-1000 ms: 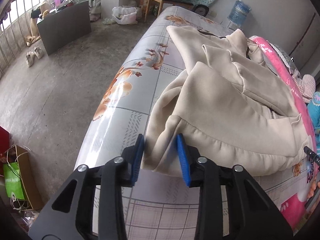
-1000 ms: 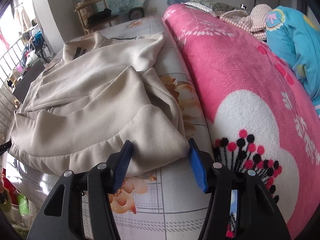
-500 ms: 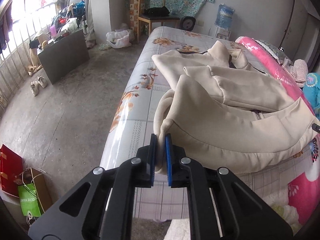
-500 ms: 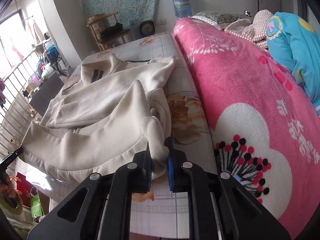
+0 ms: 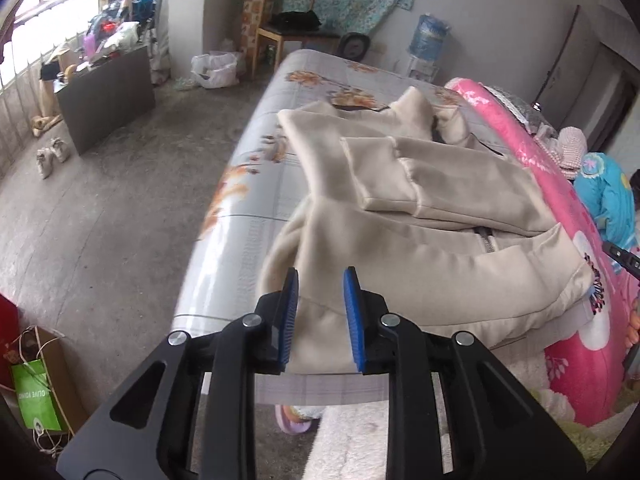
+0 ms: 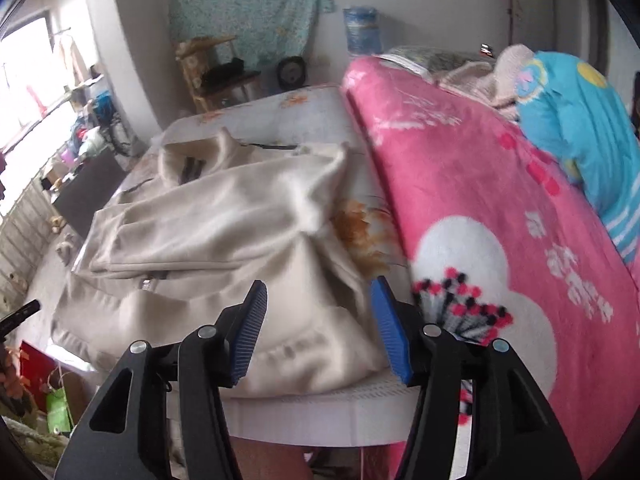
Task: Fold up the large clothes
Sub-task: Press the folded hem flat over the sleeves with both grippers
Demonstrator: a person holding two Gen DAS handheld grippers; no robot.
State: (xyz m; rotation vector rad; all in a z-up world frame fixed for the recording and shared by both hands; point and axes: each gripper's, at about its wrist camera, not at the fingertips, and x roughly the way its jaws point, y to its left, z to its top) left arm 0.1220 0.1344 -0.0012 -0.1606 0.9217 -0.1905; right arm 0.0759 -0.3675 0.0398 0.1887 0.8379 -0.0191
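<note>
Cream jacket [image 5: 432,240] lies on the bed [image 5: 256,184] at its near end, hem along the near edge, collar toward the far end. One sleeve is folded across the front; zipper visible at mid-front.

Left gripper [image 5: 320,316]: jaws apart, just been opening. Hem cloth at the jacket's left corner sits between the blue pads, no clamping seen.
Right gripper [image 6: 320,324]: jaws wide apart, just been opening. The hem's right corner lies between them, loose.

Containers: green paper bag [image 5: 34,396] stands in an open brown bag on the floor near the bed's near-left corner; contents cannot be made out. White plastic bag [image 5: 214,70] on the floor past the far-left corner, contents unclear.

Surface: floral sheet on the bed, pink blanket [image 6: 500,216] along its right side, touching the jacket's right edge. Blue bedding [image 6: 580,136] on top of the blanket.

Room: bare concrete floor, wooden chair [image 5: 288,36] and water bottle [image 5: 430,38] by the far wall.
</note>
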